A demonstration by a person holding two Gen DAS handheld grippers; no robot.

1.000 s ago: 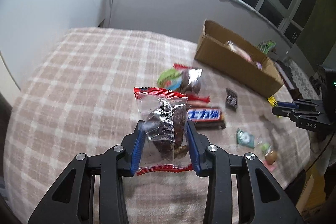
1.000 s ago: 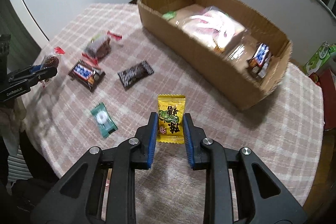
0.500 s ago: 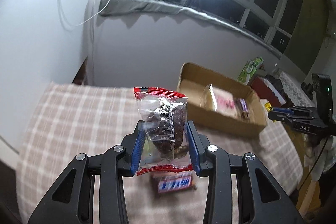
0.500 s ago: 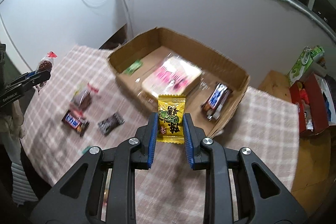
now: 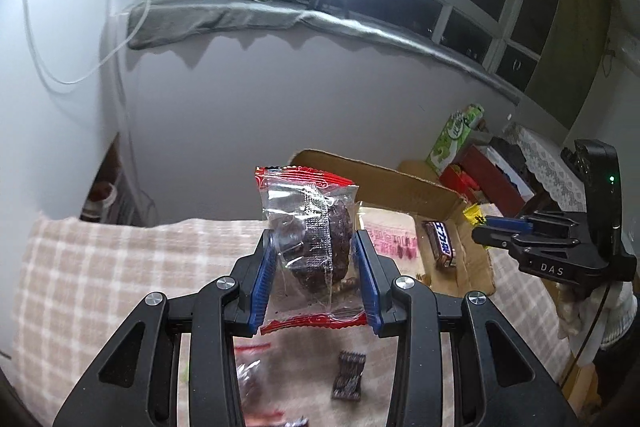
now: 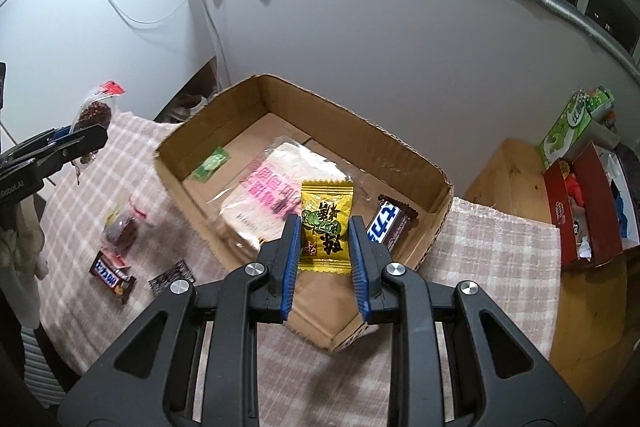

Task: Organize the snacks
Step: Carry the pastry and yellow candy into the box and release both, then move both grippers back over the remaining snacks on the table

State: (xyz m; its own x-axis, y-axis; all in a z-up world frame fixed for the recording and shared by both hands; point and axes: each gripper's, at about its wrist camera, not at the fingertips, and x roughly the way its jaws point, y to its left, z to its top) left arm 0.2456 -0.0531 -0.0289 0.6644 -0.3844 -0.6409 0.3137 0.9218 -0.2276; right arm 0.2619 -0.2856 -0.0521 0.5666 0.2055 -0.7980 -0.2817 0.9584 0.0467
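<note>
1. Two grippers aloft, both tilted downward.
2. Left gripper (image 5: 316,269) pinching clear cake packet (image 5: 308,231), short of cardboard box (image 6: 400,147).
3. Right gripper (image 6: 325,247) clamped on yellow candy (image 6: 326,223), above box.

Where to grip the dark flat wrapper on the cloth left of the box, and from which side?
Come from above and pinch the dark wrapper across its short width at mid-length: it lies flat on the checked cloth, clear of the Snickers bar beside it.
</note>
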